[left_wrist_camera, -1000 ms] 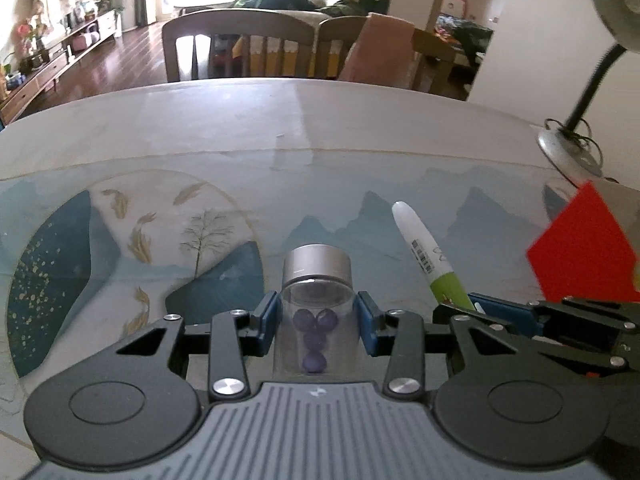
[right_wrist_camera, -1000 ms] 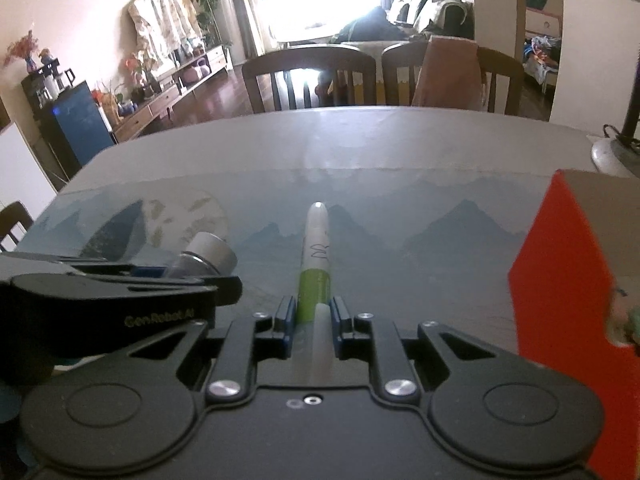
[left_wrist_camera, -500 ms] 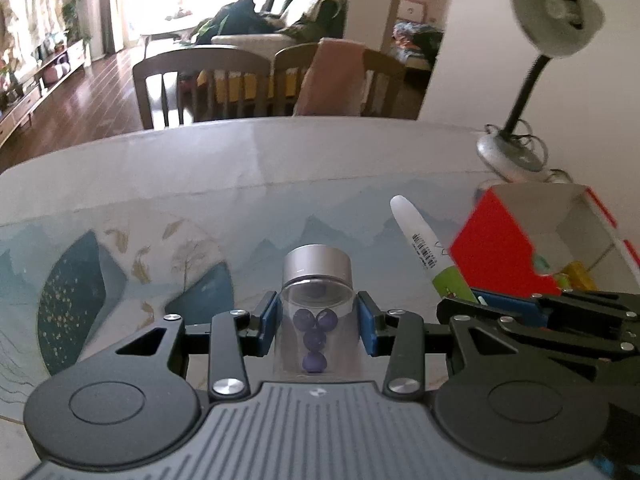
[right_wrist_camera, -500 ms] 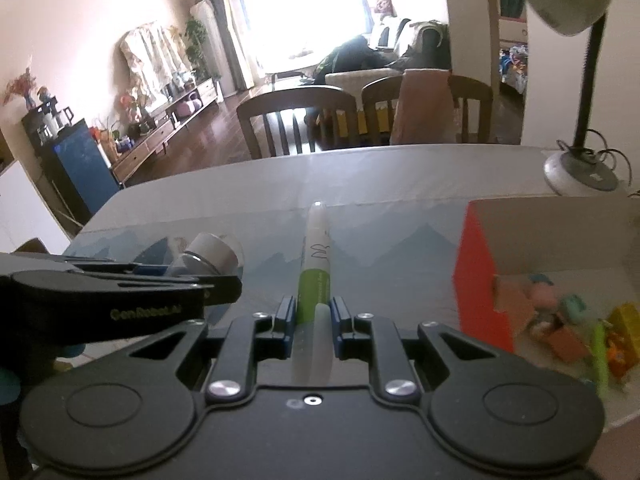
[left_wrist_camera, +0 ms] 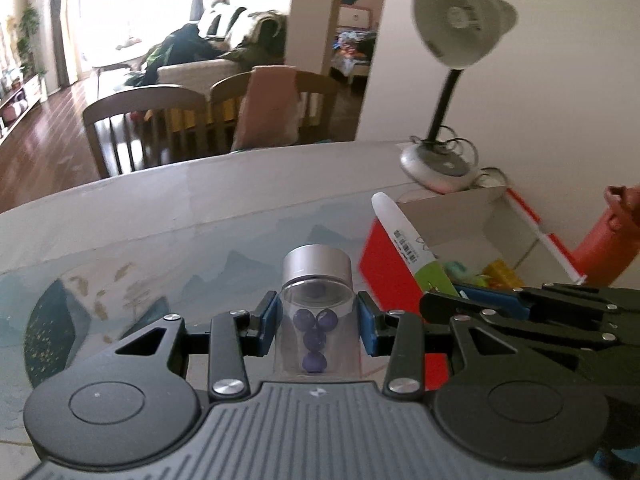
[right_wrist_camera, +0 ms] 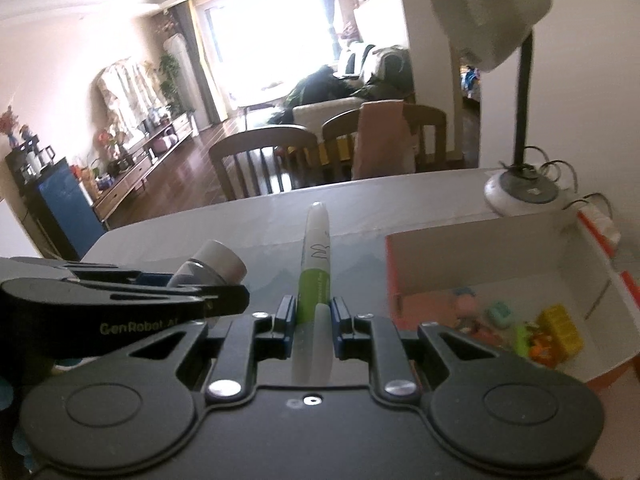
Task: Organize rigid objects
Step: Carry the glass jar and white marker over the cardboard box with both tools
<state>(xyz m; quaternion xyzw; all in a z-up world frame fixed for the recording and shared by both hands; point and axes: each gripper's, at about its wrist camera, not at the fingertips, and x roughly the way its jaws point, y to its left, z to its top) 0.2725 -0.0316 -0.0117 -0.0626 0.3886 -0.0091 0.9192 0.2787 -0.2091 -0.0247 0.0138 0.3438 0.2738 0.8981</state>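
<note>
Left claw [left_wrist_camera: 316,322] clamped on the vial [left_wrist_camera: 316,300], right claw [right_wrist_camera: 314,322] clamped on the marker [right_wrist_camera: 316,276], both carried above the tabletop [left_wrist_camera: 160,216] near the box [right_wrist_camera: 500,252]. Clear the red wall first, lower inside, release one at a time onto bare floor beside the toys [right_wrist_camera: 532,330].

Marker [right_wrist_camera: 316,276] in right tongs [right_wrist_camera: 313,322]; box [right_wrist_camera: 500,248] alongside, toys blurred.
</note>
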